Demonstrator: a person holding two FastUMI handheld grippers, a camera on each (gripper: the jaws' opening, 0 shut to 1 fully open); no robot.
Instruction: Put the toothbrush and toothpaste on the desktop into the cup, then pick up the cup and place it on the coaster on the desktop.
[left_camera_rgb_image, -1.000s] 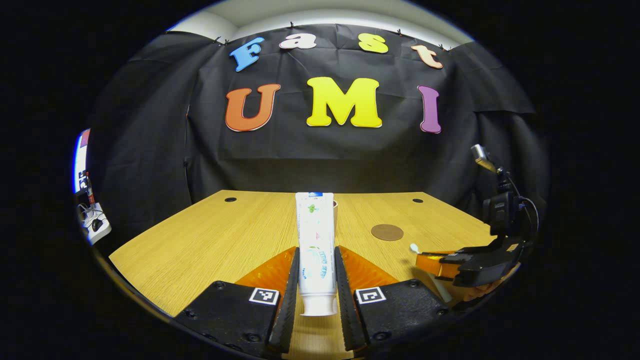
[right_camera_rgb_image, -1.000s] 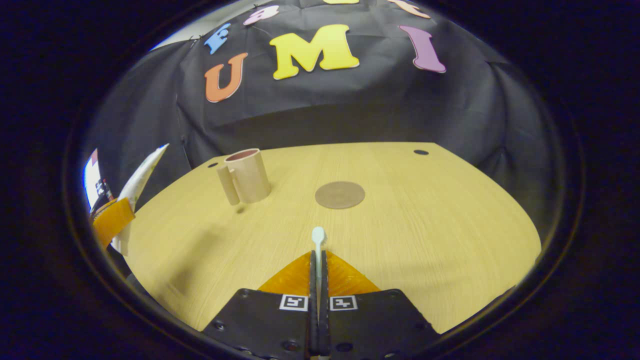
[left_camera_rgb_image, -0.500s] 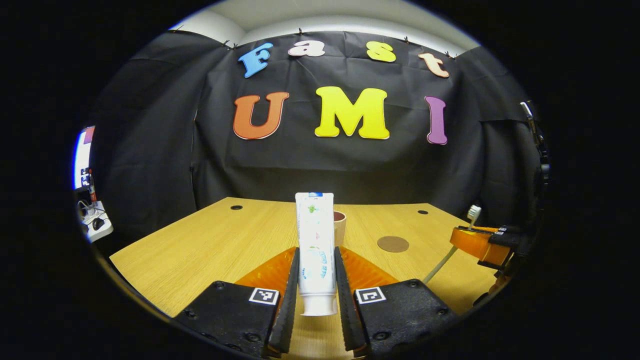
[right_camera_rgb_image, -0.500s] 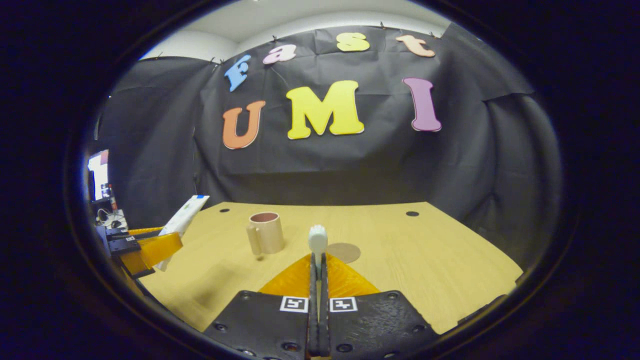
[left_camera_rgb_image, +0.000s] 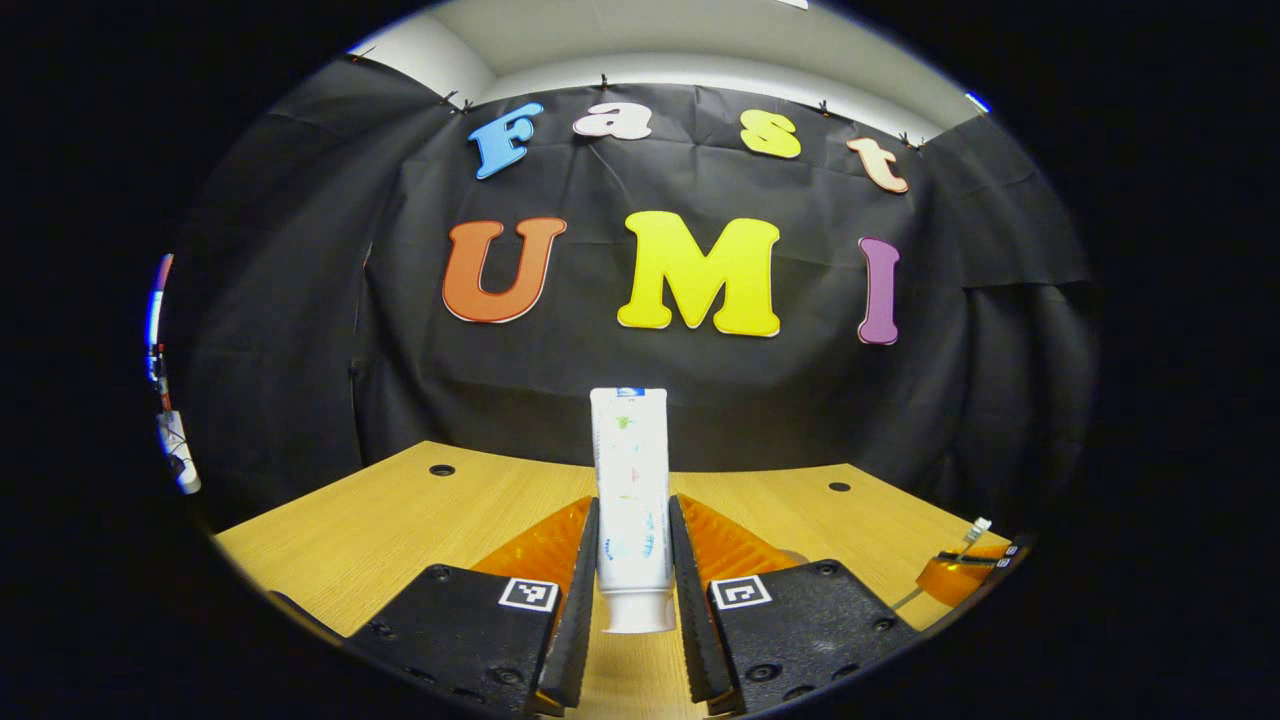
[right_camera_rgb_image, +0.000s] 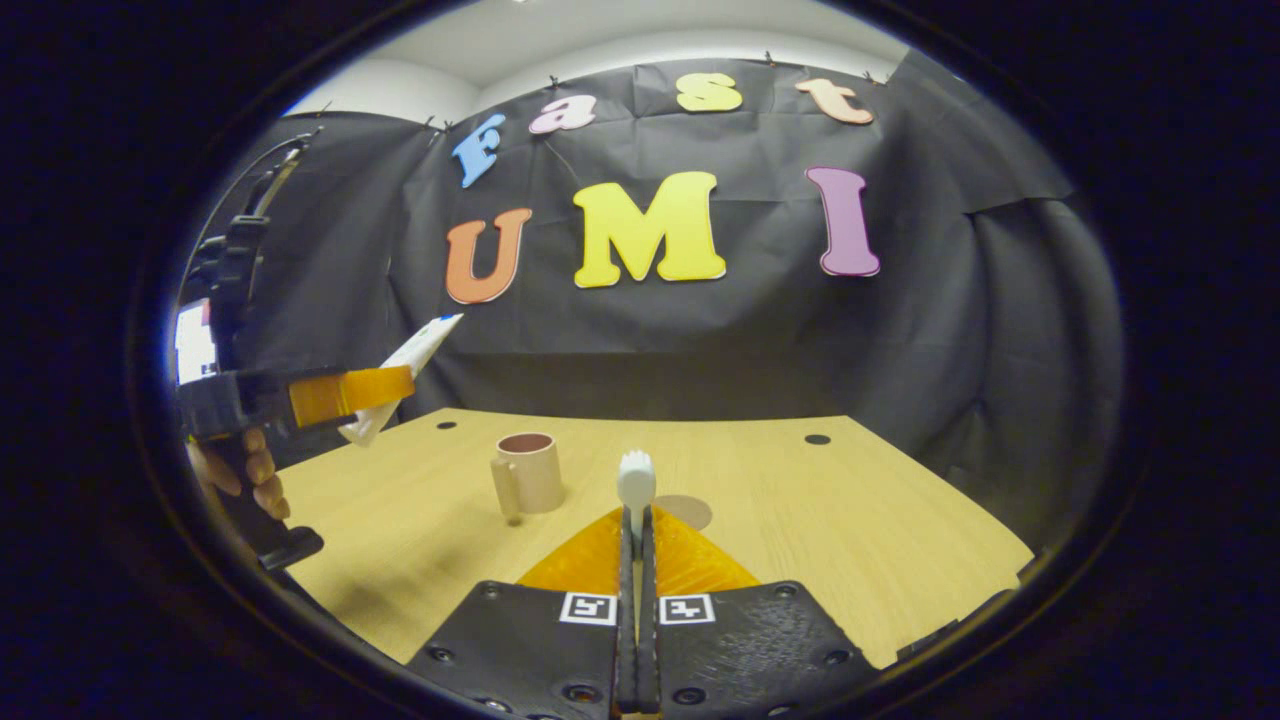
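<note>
**Q:** What does the figure show of the two claws and their loads?

**A:** The left claw (left_camera_rgb_image: 633, 560) is clamped on the toothpaste tube (left_camera_rgb_image: 630, 480), cap end near the camera, flat end pointing up and away. The right claw (right_camera_rgb_image: 637, 560) is closed tight on the handle of the toothbrush (right_camera_rgb_image: 636, 485), head foremost. Both loads ride above the desk (right_camera_rgb_image: 800, 520). In the right gripper view the cup (right_camera_rgb_image: 528, 473) stands upright at far left of centre, mouth open and seemingly empty, and the coaster (right_camera_rgb_image: 690, 511) lies just right of it, partly hidden behind the brush head, with nothing on it.

**Q:** How should the step in hand be done well?

**A:** Judged from the held items, each must be brought over the cup's mouth and tipped so its long axis is near upright before the claw parts. Entering one at a time would keep the two claws from meeting over the narrow rim; a light cup may tip if nudged sideways.

**Q:** What else stands about?

**A:** Cable holes (right_camera_rgb_image: 817, 439) mark the far desk; a hand (right_camera_rgb_image: 250, 475) grips the left tool. Nothing lies between claws and cup.
</note>
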